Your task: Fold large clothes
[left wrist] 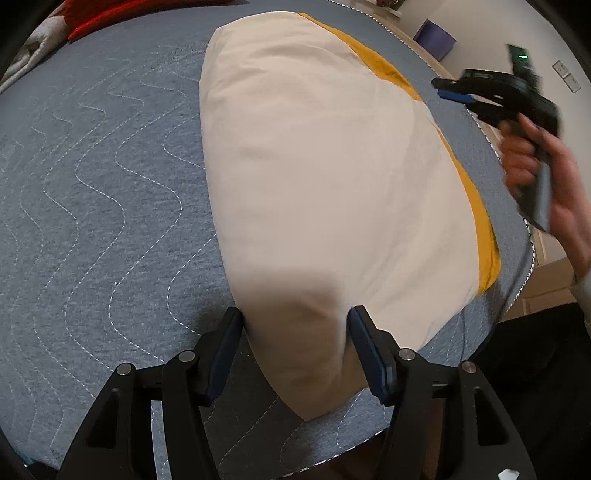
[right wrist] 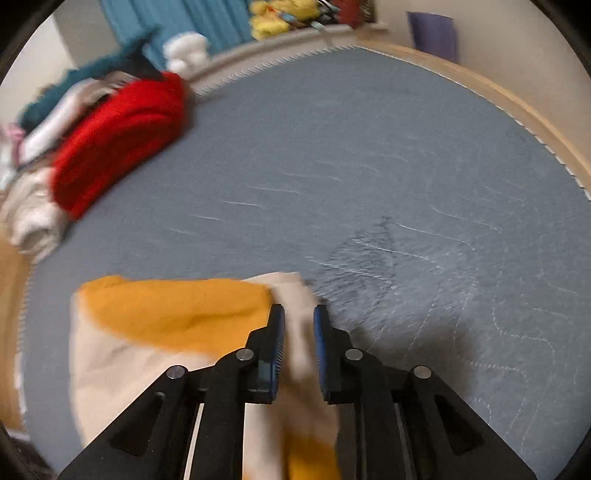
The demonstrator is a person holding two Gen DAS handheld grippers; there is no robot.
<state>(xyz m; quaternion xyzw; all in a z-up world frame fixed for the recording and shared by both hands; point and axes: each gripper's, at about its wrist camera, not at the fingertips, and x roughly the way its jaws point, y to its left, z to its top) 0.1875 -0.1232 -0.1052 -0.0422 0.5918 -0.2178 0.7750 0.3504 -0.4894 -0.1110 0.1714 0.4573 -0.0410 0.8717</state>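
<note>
1. Your right wrist view was smeared by motion blur, so the cream and mustard garment [right wrist: 162, 332] and the clothes pile [right wrist: 92, 144] at the far left lacked detail.
2. The garment [left wrist: 325, 177] lay folded on the grey quilted bed [left wrist: 103, 192], near its right edge.
3. Your left gripper [left wrist: 295, 325] was spread wide, straddling a raised cream corner without pinching it.
4. Your right gripper [right wrist: 299, 314] had cloth between parted fingers; whether it gripped, you couldn't tell.

grey quilted mattress [right wrist: 369, 155], red folded pile [right wrist: 118, 136], yellow plush toys [right wrist: 280, 16], purple box [right wrist: 432, 33]
</note>
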